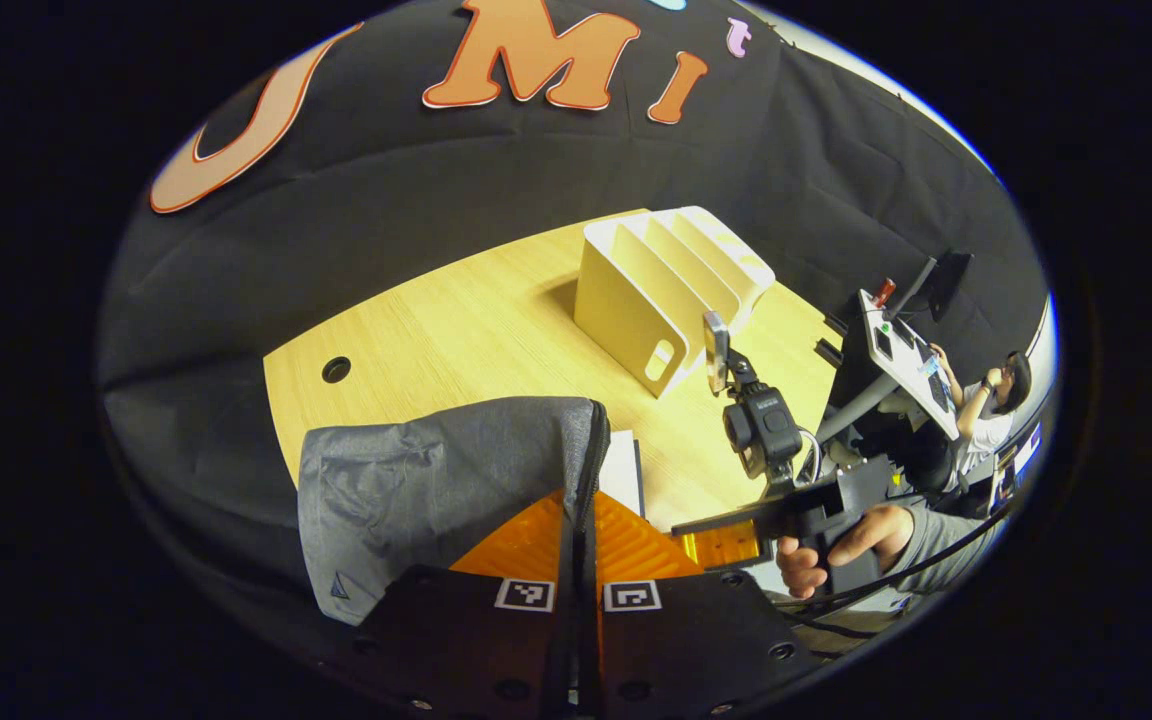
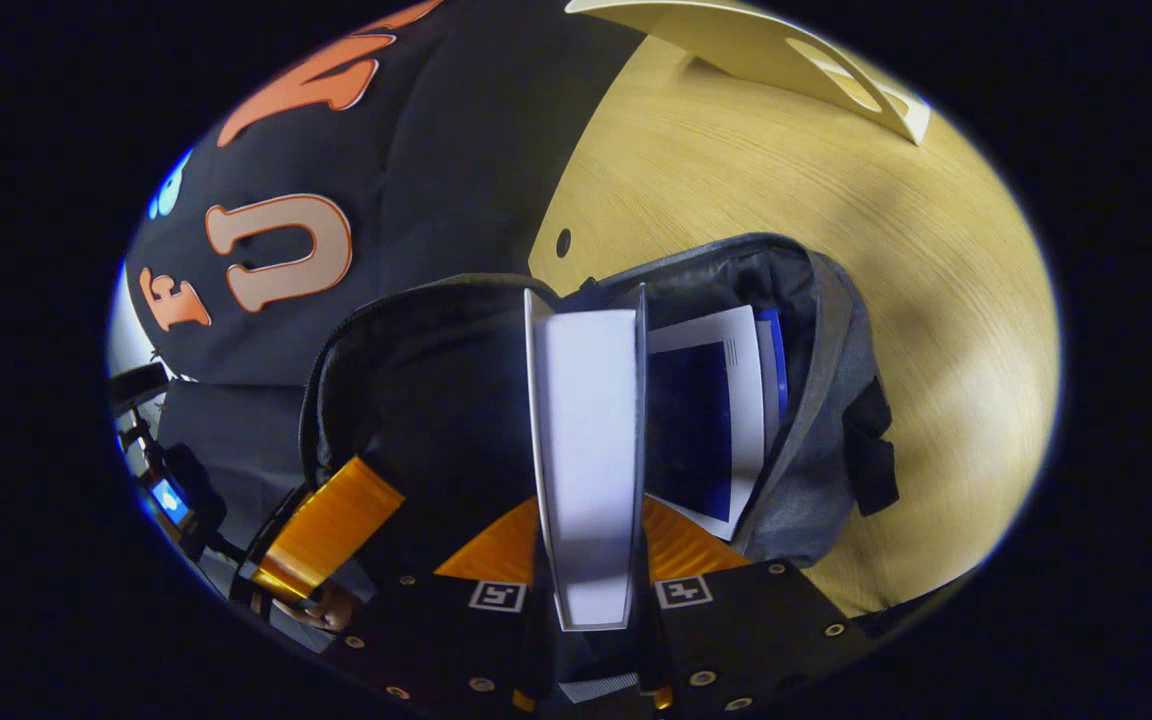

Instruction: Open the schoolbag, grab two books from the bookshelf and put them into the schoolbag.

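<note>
The wooden surface (image 1: 456, 330) runs across the middle of the left gripper view, with the empty cream bookshelf (image 1: 661, 290) upper right of centre. The grey schoolbag (image 2: 816, 440) fills the centre of the right gripper view, mouth open, a blue-and-white book (image 2: 706, 420) already inside. The right gripper (image 2: 588, 560), at bottom centre, has its jaws clamped on a white book (image 2: 586, 440) standing edge-on over the bag's opening. The left gripper (image 1: 576, 530), bottom centre of its view, has its jaws closed on the bag's zipper edge.
</note>
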The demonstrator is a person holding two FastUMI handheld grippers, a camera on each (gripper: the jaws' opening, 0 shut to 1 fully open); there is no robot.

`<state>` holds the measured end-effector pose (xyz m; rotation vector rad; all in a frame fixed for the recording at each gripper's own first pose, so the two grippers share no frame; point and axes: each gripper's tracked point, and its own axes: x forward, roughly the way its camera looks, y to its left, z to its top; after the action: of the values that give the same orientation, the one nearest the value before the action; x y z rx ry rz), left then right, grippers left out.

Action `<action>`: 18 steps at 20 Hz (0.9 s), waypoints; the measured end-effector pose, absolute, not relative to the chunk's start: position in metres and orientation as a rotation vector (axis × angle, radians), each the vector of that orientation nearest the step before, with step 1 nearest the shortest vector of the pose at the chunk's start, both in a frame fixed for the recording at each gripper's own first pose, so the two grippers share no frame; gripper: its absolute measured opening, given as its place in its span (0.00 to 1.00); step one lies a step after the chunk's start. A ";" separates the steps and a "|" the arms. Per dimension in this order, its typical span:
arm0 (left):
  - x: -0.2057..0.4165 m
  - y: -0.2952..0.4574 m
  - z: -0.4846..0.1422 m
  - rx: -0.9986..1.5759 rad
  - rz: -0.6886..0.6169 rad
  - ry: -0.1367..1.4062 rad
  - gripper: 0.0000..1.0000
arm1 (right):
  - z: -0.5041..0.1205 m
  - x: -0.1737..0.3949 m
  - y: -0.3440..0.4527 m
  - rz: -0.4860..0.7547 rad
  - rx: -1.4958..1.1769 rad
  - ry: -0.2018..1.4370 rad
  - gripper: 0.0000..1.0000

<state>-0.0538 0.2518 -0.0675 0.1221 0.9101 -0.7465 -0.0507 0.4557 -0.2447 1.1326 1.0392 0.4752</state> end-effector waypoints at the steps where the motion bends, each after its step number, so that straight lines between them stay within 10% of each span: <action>1: -0.057 0.251 -0.068 0.119 -0.749 0.918 0.04 | -0.244 -0.046 0.453 0.475 1.143 1.037 0.32; 10: -0.056 0.226 -0.088 0.200 -0.779 0.935 0.04 | -0.260 -0.042 0.460 0.503 1.174 1.093 0.32; 14: -0.061 0.229 -0.098 0.176 -0.771 0.987 0.07 | -0.281 -0.043 0.451 0.393 1.028 1.156 0.51; 17: -0.056 0.230 -0.100 0.162 -0.757 0.988 0.32 | -0.283 -0.044 0.423 0.332 0.884 1.160 0.60; 18: -0.059 0.228 -0.097 0.140 -0.765 0.997 0.35 | -0.279 -0.043 0.413 0.320 0.864 1.147 0.77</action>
<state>-0.0591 0.2282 -0.0973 0.1400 0.9967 -0.7651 -0.0433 0.4133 -0.2791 0.8638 1.1474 0.3197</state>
